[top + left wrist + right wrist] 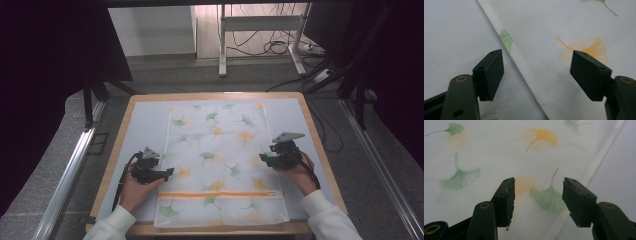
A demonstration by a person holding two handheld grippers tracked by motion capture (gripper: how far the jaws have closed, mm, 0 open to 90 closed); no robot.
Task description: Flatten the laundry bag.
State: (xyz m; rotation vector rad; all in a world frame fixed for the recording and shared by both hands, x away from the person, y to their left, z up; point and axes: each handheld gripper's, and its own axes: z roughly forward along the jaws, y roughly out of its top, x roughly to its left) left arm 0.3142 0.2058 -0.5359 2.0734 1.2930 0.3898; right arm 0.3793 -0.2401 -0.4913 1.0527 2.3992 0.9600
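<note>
Both grippers' jaws wide apart — empty — over leaf-print cloth [220, 165] edges.

Illumination in the high view is even and diffuse over the table [312, 135]; the surround falls off to near black at both upper corners. The printed cloth [220, 155] appears pale and slightly washed out, without hard shadows. Definition is soft overall. In both gripper views the near jaws are slightly blurred, and cloth detail softens toward the frame tops.

Cloth [220, 165] flat on table [120, 135], centred
</note>
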